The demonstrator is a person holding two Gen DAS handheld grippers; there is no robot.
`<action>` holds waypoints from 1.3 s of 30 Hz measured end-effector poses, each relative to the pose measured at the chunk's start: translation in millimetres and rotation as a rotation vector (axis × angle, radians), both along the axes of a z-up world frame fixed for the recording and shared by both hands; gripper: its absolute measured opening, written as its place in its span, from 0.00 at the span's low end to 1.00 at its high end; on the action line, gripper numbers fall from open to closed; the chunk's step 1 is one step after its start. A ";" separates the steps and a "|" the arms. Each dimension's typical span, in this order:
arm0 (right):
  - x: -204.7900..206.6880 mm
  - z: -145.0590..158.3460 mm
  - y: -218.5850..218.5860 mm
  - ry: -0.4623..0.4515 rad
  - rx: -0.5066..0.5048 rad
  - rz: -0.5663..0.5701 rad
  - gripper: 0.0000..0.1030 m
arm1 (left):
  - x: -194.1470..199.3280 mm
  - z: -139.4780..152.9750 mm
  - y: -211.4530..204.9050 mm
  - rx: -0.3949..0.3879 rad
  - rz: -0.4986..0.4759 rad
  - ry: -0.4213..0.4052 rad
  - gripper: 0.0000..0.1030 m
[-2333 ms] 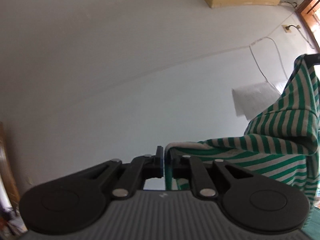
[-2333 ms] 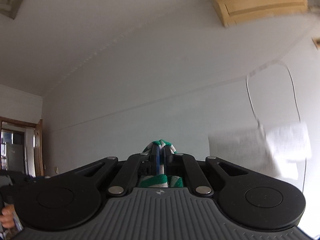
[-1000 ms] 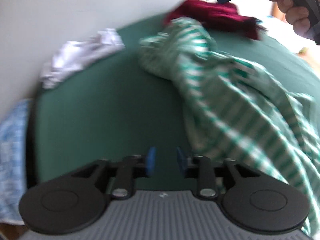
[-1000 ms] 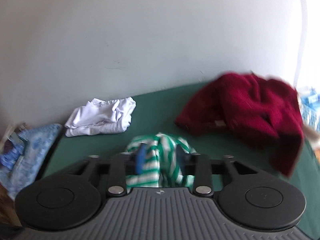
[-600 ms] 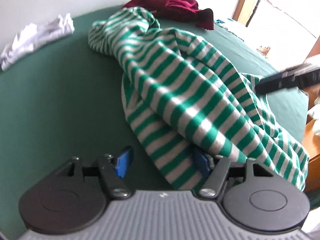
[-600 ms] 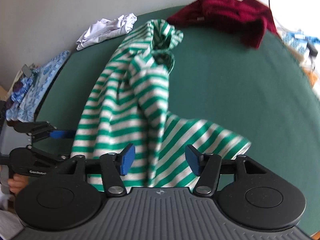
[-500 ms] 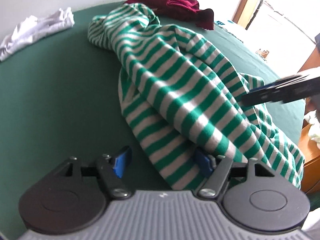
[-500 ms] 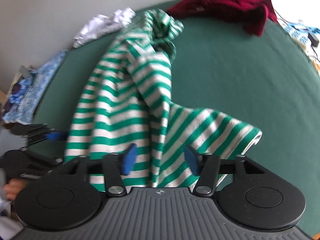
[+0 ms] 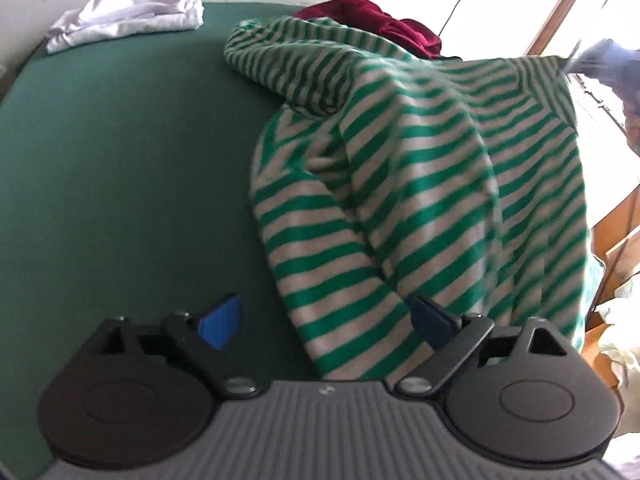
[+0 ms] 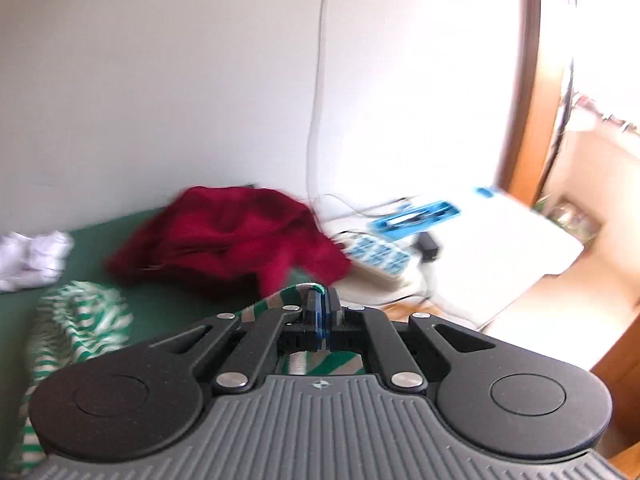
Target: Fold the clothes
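Note:
A green-and-white striped garment [image 9: 420,160] lies on the green table [image 9: 120,160], its right side pulled up taut toward the upper right. My left gripper [image 9: 325,320] hangs low over its near edge. Its jaws are opening, and the cloth lies between the blue pads [image 9: 222,320] without being pressed. My right gripper [image 10: 322,312] is shut on a corner of the striped garment [image 10: 76,320], which trails down to the left. It shows as a dark blur in the left wrist view.
A dark red garment [image 10: 224,236] is heaped at the table's far side, and a crumpled white garment [image 9: 128,12] lies at the far left. Beyond the table's right end stand a white surface with blue items [image 10: 400,252] and a wooden door frame [image 10: 532,120].
The right gripper closed on the striped cloth and swung away to the right, lifting that side. The left gripper's jaws spread wider over the near edge.

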State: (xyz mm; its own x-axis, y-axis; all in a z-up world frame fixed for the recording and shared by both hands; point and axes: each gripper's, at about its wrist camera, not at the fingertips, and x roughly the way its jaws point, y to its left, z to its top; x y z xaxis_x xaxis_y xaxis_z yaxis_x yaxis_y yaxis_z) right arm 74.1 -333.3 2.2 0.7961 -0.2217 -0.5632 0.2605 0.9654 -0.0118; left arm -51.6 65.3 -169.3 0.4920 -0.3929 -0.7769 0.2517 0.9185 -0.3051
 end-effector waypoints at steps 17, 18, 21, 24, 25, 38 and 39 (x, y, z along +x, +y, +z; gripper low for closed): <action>-57.2 -46.0 42.3 0.074 -0.043 0.060 0.53 | 46.9 39.2 8.6 0.090 0.212 -0.095 0.06; -62.4 -44.5 48.7 0.066 -0.023 0.082 0.53 | 45.2 57.3 24.4 0.074 0.244 -0.131 0.06; -75.0 -44.4 72.2 0.051 0.010 0.167 0.54 | 38.2 108.6 74.1 0.075 0.332 -0.223 0.08; -80.8 -51.0 92.6 0.049 0.041 0.267 0.59 | 32.1 137.0 113.2 0.157 0.431 -0.295 0.08; -79.5 -55.7 99.1 0.056 0.046 0.289 0.60 | 33.8 136.0 120.5 0.223 0.465 -0.296 0.06; 29.4 -57.2 146.0 0.187 0.203 0.400 0.68 | 58.1 106.5 118.4 0.354 0.281 -0.254 0.64; 49.7 -60.3 152.3 0.209 0.237 0.401 0.69 | 69.3 103.6 107.7 0.361 0.241 -0.279 0.76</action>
State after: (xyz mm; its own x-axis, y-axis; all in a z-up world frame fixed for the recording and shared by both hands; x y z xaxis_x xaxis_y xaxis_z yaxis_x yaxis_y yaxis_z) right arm 123.8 -181.1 -58.1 0.6573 0.2312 -0.7173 -0.1152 0.9714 0.2076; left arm 17.7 173.0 -65.7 0.7431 0.0261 -0.6687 0.0466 0.9948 0.0905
